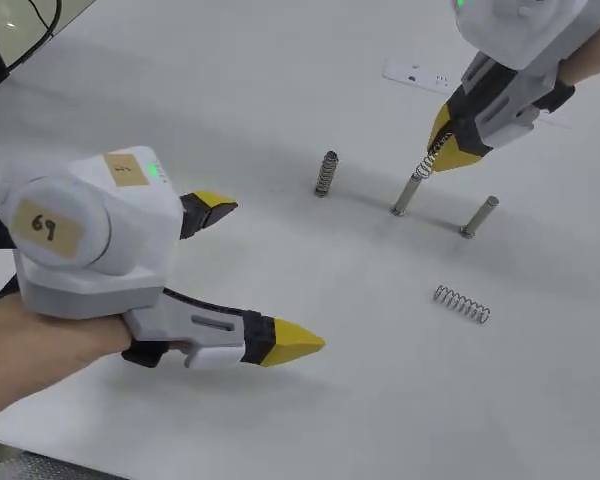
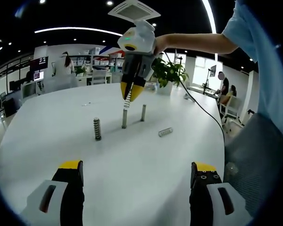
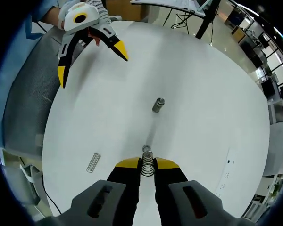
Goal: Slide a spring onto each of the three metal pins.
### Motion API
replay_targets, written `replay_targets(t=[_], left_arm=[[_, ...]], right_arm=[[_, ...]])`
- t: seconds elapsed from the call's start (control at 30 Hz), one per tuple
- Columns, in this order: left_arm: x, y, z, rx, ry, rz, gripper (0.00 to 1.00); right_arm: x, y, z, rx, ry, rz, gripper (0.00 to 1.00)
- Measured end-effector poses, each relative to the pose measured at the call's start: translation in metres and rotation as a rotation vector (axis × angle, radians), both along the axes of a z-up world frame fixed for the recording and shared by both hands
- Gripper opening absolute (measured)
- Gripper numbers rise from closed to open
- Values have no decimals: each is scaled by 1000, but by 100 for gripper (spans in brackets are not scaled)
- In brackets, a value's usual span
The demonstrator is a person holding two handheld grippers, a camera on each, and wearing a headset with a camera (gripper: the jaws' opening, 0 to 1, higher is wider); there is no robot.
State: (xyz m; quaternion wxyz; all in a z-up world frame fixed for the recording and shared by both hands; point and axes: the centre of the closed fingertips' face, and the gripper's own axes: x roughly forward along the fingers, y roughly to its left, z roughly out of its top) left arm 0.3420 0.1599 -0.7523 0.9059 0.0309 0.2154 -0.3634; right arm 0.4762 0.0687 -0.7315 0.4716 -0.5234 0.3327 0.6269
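White round tabletop [image 1: 360,400] in an open-plan office, bare and roomy on every side of the work; its near edge runs just behind the hand holding the left gripper [image 1: 272,274]. That white-and-grey gripper with yellow tips hovers at the near left, its jaws spread wide and grasping nothing, well apart from the pins.

Three upright silver metal pins stand in a row mid-table, apart from one another. The left-hand pin [image 1: 326,173] has a fitted spring coiled around it. The right gripper [image 1: 442,150] hangs at the far right, clenched on a small steel coil, the held spring [image 1: 427,160], whose lower end meets the top of the middle pin [image 1: 406,195]. The right-hand pin [image 1: 478,216] is bare. Nearer, a loose spring [image 1: 461,303] lies flat. A flat white strip [image 1: 417,75] lies on the far side.
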Motion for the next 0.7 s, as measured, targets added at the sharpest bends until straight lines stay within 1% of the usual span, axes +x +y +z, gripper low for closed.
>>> replay_targets(t=[0.17, 0.23, 0.37, 0.4, 0.5, 0.53, 0.57, 0.63, 0.7], left_arm=[[0, 0, -1, -2, 3, 2, 91], [-1, 0, -2, -3, 8, 1, 91], [0, 1, -2, -6, 10, 5, 90], [0, 1, -2, -5, 8, 7, 90], [-1, 1, -4, -5, 16, 6, 90], [0, 2, -3, -6, 12, 8, 91], [0, 2, -4, -5, 16, 10, 91], [0, 3, -4, -9, 17, 12, 90], [0, 4, -5, -6, 21, 14, 90]], right_arm=[[1, 1, -3, 3, 1, 1, 8], [1, 0, -6, -7, 3, 7, 8], [3, 1, -7, -9, 3, 8, 8], [3, 2, -8, -8, 1, 12, 8], [3, 1, -12, -18, 2, 17, 8], [2, 3, -13, -17, 4, 22, 8], [1, 3, -14, -20, 13, 19, 8], [3, 4, -18, -22, 7, 23, 8], [2, 4, -21, -29, 15, 23, 8]])
